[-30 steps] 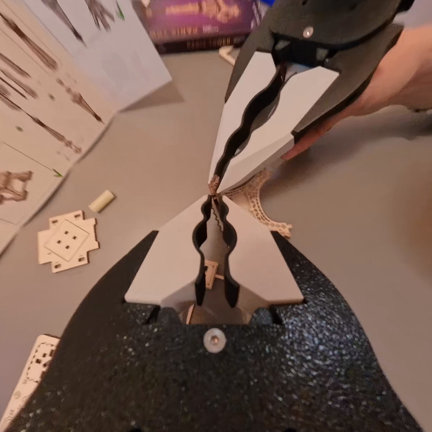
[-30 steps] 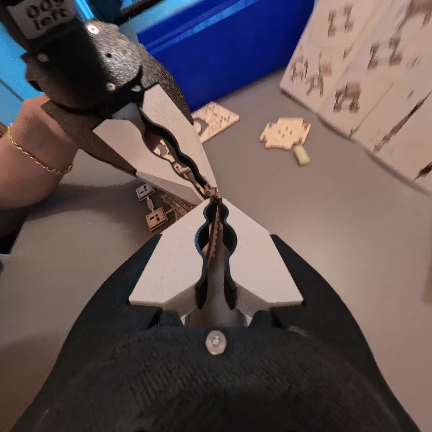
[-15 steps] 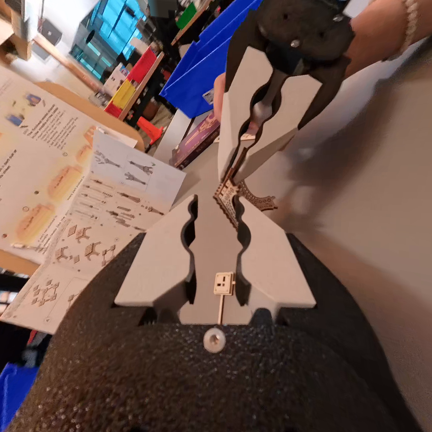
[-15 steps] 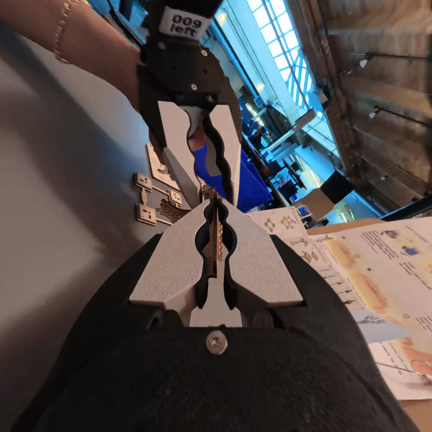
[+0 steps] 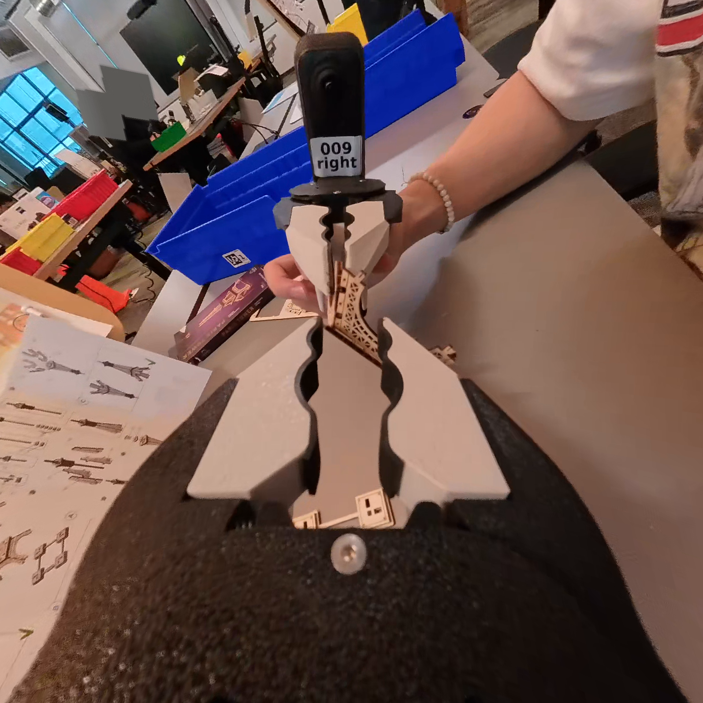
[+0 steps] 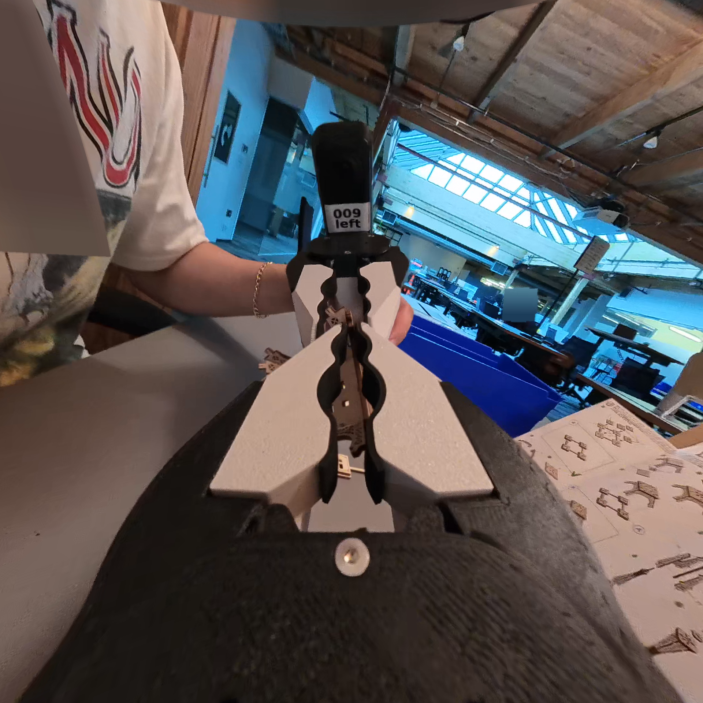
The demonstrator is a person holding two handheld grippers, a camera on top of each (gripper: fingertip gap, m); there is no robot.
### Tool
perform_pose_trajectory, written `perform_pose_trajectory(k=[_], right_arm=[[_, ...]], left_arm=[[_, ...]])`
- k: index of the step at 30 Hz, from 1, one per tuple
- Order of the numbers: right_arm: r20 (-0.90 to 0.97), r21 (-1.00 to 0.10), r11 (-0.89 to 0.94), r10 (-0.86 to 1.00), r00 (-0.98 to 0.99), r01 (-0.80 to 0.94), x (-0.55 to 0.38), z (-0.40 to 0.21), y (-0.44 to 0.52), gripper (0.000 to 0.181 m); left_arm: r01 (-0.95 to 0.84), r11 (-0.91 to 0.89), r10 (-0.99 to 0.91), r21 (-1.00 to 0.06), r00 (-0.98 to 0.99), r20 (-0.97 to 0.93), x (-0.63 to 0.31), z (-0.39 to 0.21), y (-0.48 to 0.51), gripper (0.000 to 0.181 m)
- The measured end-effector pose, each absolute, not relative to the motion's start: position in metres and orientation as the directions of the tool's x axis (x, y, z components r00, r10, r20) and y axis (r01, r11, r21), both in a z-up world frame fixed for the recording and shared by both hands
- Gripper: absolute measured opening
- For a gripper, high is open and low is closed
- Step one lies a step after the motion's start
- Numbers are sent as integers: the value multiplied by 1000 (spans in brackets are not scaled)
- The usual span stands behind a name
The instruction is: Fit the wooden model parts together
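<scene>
In the right wrist view my right gripper (image 6: 352, 329) is shut on a flat wooden lattice tower part (image 6: 352, 403), held edge-on above the grey table (image 6: 133, 399). In the left wrist view my left gripper (image 5: 350, 327) is open. The right gripper (image 5: 336, 300) faces it tip to tip, and the lattice part (image 5: 352, 319) hangs from it, its wide end reaching between my left fingertips, close to the right-hand one. The left gripper (image 6: 348, 304) also shows open in the right wrist view. Small square wooden parts (image 5: 374, 511) lie on the table below.
Printed instruction sheets (image 5: 76, 418) lie at the left, also in the right wrist view (image 6: 627, 475). A purple box (image 5: 224, 315) and blue bins (image 5: 304, 190) stand behind. Another wooden part (image 5: 441, 353) lies by the right finger. The person's arms (image 5: 494, 171) reach in. My two grippers' fingertips are within a few centimetres of each other.
My left gripper has opened and let go of the wooden part. Both grippers have tilted up from the table to face each other level. The right gripper keeps hold of the lattice part.
</scene>
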State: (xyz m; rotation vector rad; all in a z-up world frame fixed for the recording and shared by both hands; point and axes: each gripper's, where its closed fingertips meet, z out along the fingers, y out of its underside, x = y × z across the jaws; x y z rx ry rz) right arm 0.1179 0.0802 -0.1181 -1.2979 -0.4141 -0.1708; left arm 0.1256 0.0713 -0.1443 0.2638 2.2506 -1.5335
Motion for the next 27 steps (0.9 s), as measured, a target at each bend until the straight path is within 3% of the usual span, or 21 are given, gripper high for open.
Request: perform_pose_trajectory(k=[8, 11, 15, 19, 22, 27], right_arm=[[355, -913, 263, 140, 924, 310, 118, -122, 81, 1], [353, -917, 248, 133, 926, 313, 120, -123, 81, 1], [369, -918, 189, 87, 925, 348, 129, -128, 82, 2], [461, -885, 44, -41, 886, 463, 147, -133, 82, 41], [454, -891, -19, -91, 886, 455, 148, -136, 84, 40], [487, -873, -87, -198, 851, 480, 153, -135, 85, 22]], left_arm=[[352, 384, -97, -854, -904, -416, 130, -149, 62, 29], [375, 371, -131, -850, -885, -447, 131, -147, 60, 12], [361, 457, -202, -813, -848, -489, 143, -153, 62, 12], [304, 609, -301, -733, -767, -567, 167, -163, 72, 12], [271, 633, -357, -725, -729, -584, 173, -163, 71, 12], [260, 682, -388, -684, -664, -639, 183, -163, 73, 12]])
